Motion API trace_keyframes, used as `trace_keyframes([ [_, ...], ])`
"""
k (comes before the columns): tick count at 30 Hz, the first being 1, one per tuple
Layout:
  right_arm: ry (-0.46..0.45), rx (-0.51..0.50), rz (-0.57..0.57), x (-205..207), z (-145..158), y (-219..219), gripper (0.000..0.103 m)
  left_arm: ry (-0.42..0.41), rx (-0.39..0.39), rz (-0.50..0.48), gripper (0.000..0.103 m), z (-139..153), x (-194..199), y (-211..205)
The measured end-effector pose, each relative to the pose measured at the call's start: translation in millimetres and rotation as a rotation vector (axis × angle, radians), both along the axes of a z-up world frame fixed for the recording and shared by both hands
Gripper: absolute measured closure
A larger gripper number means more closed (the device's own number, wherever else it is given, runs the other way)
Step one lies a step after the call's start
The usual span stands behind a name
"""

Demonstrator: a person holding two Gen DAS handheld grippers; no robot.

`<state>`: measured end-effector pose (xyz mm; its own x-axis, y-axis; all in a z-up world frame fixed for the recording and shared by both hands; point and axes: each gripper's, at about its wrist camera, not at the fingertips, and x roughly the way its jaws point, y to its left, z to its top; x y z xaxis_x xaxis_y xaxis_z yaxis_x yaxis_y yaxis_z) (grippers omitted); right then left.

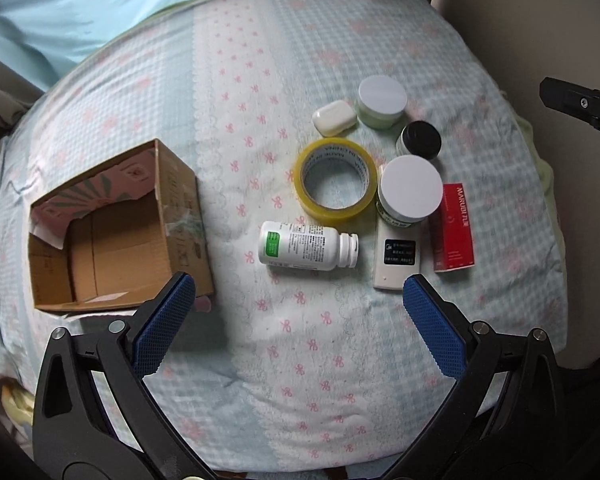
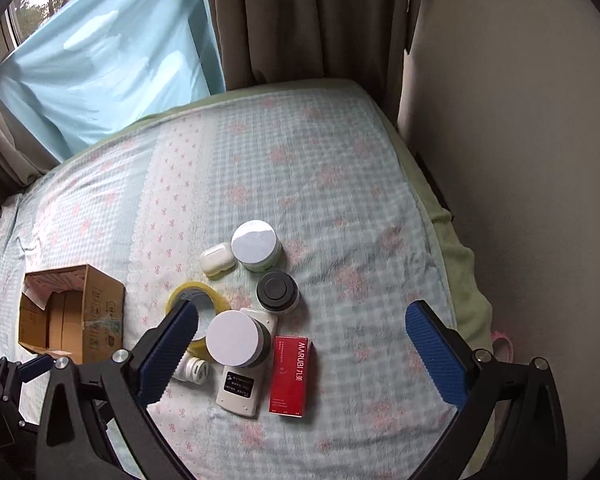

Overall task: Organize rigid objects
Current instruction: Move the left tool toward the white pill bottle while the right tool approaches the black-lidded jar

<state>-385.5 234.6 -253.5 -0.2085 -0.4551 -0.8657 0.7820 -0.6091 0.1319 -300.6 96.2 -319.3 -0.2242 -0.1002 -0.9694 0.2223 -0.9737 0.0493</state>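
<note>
Soft quilt [image 1: 260,340], tight cluster mid-frame: white bottle [image 1: 300,245] lying, prone to roll. Left gripper [image 1: 298,294] and right gripper [image 2: 302,326] spread wide, empty. Cardboard box [image 1: 112,232] lower left, unfilled.

A bed [image 1: 260,60] with pale blue checked, pink-flowered bedding carries an open brown cardboard box [image 1: 116,232] at left; centre-right cluster a yellow tape roll [image 1: 336,180], white pill bottle [image 1: 306,245], three jars, red carton [image 1: 454,228].
</note>
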Motion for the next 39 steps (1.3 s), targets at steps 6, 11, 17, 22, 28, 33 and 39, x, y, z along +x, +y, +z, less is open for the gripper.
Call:
trace_keyframes([
  [6,-0.099,0.063,0.055,-17,-57,-32,0.0,-0.128,0.012,0.018,0.0,-61,-28,-2],
  [11,-0.165,0.128,0.051,-26,-95,-60,0.0,-0.213,0.036,0.057,0.0,-103,-39,-4],
  [17,-0.223,0.193,0.026,-34,-134,-87,0.0,-0.268,0.052,0.074,0.0,-139,-44,-3],
  [22,-0.26,0.22,0.026,-34,-157,-99,0.0,-0.299,0.064,0.105,0.0,-159,-44,-4],
  [28,-0.265,0.236,0.045,-29,-171,-106,0.0,-0.315,0.096,0.166,0.0,-167,-41,-10],
  [33,-0.261,0.251,0.067,-28,-176,-113,0.0,-0.33,0.151,0.229,0.0,-163,-36,-15],
  [39,-0.255,0.259,0.081,-28,-176,-119,0.0,-0.259,0.359,0.625,0.0,-137,-8,-44],
])
